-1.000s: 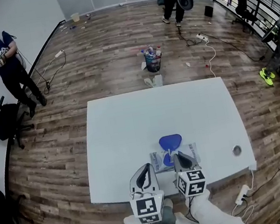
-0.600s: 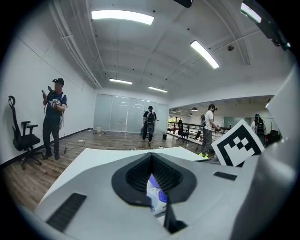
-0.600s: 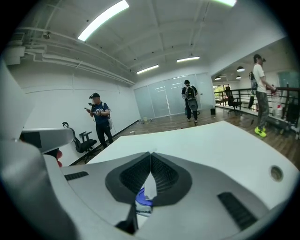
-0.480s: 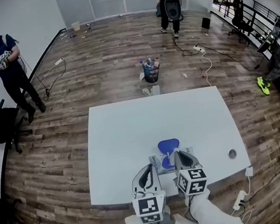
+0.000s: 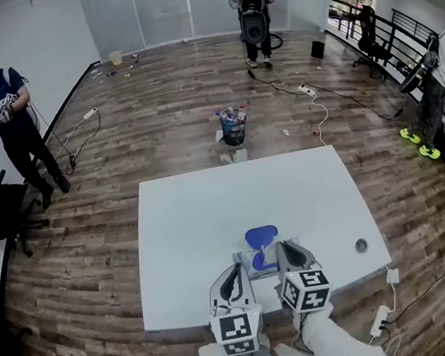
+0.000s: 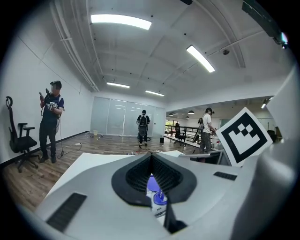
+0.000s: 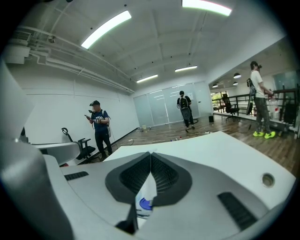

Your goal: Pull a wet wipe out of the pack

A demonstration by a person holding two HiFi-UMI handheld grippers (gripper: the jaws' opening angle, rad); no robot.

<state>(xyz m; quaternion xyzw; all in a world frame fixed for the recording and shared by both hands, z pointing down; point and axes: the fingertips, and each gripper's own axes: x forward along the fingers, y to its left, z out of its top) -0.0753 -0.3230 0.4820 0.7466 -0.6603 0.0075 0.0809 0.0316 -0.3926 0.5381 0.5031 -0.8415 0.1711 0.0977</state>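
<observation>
Pinching white wipe (image 7: 145, 185), R tool (image 7: 150, 155), seen in its view only; head view hides it. L tool (image 6: 151, 156) pressed together.

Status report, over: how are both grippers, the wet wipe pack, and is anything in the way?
Right gripper shut on a wet wipe coming out of the pack, lid open. Left gripper jaws together at the pack's edge; grip unclear. Nothing in the way.

Worktop (image 5: 204, 218): white, smooth, matt.
Floor (image 5: 154, 117): wood planks, streaky grain.
Wipe pack (image 5: 253, 262): glossy plastic film, blue plastic lid.
Wet wipe (image 7: 146, 187): white, soft cloth.
Left gripper (image 6: 151, 158): matt grey plastic, black ribbed pads (image 6: 135, 176).
Right gripper (image 7: 150, 155): same finish.
</observation>
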